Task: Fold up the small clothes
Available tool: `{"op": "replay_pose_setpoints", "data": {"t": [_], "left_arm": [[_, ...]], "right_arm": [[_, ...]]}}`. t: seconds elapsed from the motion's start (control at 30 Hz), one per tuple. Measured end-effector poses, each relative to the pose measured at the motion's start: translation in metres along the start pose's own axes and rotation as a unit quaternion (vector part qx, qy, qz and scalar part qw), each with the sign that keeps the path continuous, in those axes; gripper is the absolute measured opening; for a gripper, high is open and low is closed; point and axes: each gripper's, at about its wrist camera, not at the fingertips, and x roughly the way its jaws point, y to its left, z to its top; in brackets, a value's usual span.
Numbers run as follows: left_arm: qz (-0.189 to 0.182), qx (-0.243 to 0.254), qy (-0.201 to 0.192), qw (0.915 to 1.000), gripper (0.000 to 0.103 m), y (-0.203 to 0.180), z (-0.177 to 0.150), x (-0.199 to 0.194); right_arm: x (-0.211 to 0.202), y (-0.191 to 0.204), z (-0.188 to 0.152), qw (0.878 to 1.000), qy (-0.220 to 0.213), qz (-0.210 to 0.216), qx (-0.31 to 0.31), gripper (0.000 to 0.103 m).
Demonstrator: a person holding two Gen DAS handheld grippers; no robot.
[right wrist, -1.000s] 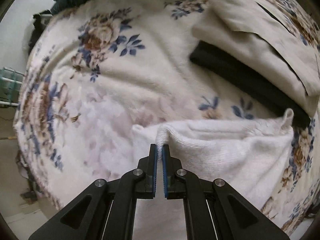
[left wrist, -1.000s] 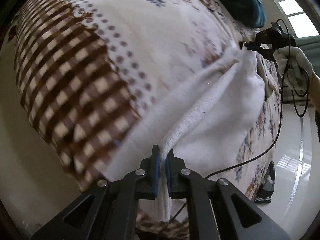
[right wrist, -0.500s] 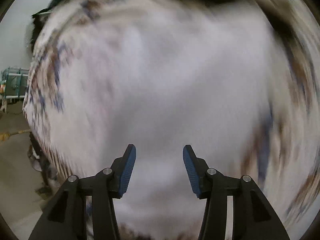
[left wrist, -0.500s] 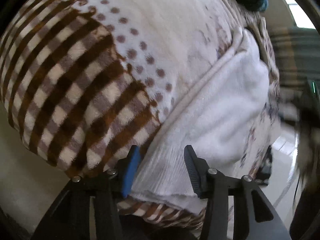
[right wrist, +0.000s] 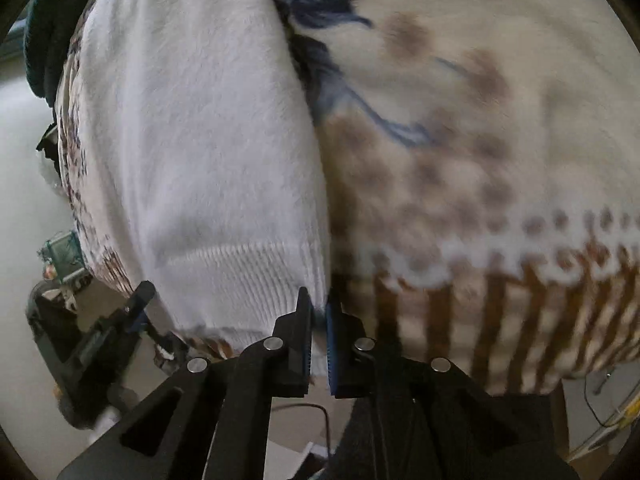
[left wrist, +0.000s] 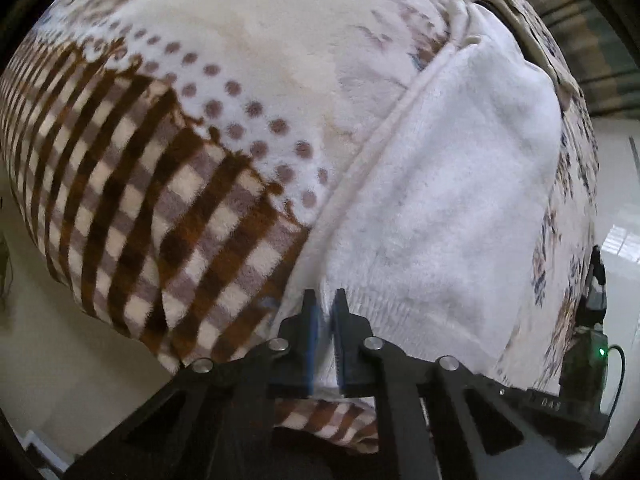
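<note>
A white fleece garment [left wrist: 452, 184] lies folded lengthwise on the patterned blanket [left wrist: 248, 52], its ribbed hem toward me. My left gripper [left wrist: 325, 300] is shut on the hem's near left corner. In the right wrist view the same garment [right wrist: 192, 128] fills the left half. My right gripper [right wrist: 318, 300] is shut on the hem's right corner, at the edge of the bed. The other gripper [right wrist: 132, 312] shows at lower left of that view, by the hem's other end.
The blanket has brown checks [left wrist: 132, 208], dots and blue flowers [right wrist: 320, 8]. A dark teal cloth [right wrist: 40, 40] lies at the far end. A beige cloth [left wrist: 536, 40] lies beyond the garment. Pale floor [left wrist: 48, 340] lies below the bed edge.
Both grippers let go of the garment's far edge, opened, moved to the ribbed hem at the bed's edge and shut on it again.
</note>
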Motion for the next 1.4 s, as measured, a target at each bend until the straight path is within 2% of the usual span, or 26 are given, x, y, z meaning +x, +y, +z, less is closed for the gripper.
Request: {"op": "replay_pose_setpoints", "data": {"t": [0.17,0.2,0.33,0.43,0.6,0.7,0.77,0.83,0.87,0.9,0.97,1.0,1.1,1.23,1.3,1.37,1.4], "left_arm": [[0.018,0.014,-0.017,0.9996,0.002,-0.011,-0.005,-0.013],[0.022,0.015,-0.023,0.9994,0.002,-0.012,-0.005,-0.016],[0.042,0.005,-0.032,0.9986,0.002,0.001,-0.006,-0.02],[0.06,0.003,-0.023,0.9979,0.002,0.015,-0.006,-0.009],[0.081,0.009,-0.005,0.9967,0.003,0.028,-0.003,0.016],[0.06,0.018,0.021,0.9978,0.006,0.028,0.001,0.024],[0.041,0.029,0.028,0.9983,0.007,0.025,0.003,0.013],[0.008,0.03,0.024,0.9992,0.011,0.024,0.003,-0.006],[0.001,0.033,0.017,0.9993,0.022,0.025,0.004,-0.015],[-0.009,0.034,0.011,0.9993,0.038,0.026,0.004,-0.023],[-0.037,0.031,-0.004,0.9988,0.059,0.032,0.007,-0.034],[-0.051,0.028,-0.008,0.9983,0.06,0.033,0.008,-0.036],[-0.096,0.036,0.014,0.9946,0.06,0.034,0.017,-0.016],[-0.106,0.069,0.081,0.9887,0.06,0.028,0.024,0.043],[-0.105,0.094,0.084,0.9865,0.06,0.026,0.026,0.053],[-0.115,0.096,0.084,0.9852,0.059,0.025,0.027,0.052],[-0.128,0.097,0.083,0.9836,0.05,0.027,0.026,0.049]], "right_arm": [[-0.018,-0.007,-0.023,1.0,0.009,-0.011,-0.026,0.003],[-0.012,-0.009,-0.029,0.999,0.023,-0.013,-0.03,0.002],[0.008,-0.016,-0.044,0.998,0.031,-0.019,-0.045,0.002],[0.03,-0.01,-0.043,0.998,0.052,0.001,-0.023,0.002],[0.062,0.005,-0.044,0.997,0.067,-0.021,-0.039,0.002],[0.074,0.014,-0.032,0.995,0.085,-0.014,-0.044,0.005],[0.063,0.015,-0.029,0.994,0.097,0.013,-0.047,0.014],[0.048,0.01,-0.032,0.991,0.108,0.046,-0.06,0.047],[0.041,0.005,-0.031,0.99,0.109,0.058,-0.064,0.055],[0.036,0.003,-0.032,0.99,0.105,0.067,-0.067,0.061],[0.025,-0.004,-0.034,0.99,0.094,0.076,-0.068,0.061],[0.02,-0.008,-0.035,0.991,0.082,0.084,-0.064,0.061],[0.016,-0.016,-0.03,0.992,0.05,0.11,-0.039,0.062],[0.038,-0.018,-0.014,0.988,0.035,0.152,-0.003,0.062],[0.053,-0.019,-0.007,0.985,0.038,0.169,0.021,0.062],[0.066,-0.013,-0.009,0.977,0.036,0.203,0.045,0.064],[0.068,-0.011,-0.011,0.974,0.034,0.217,0.052,0.064]]}}
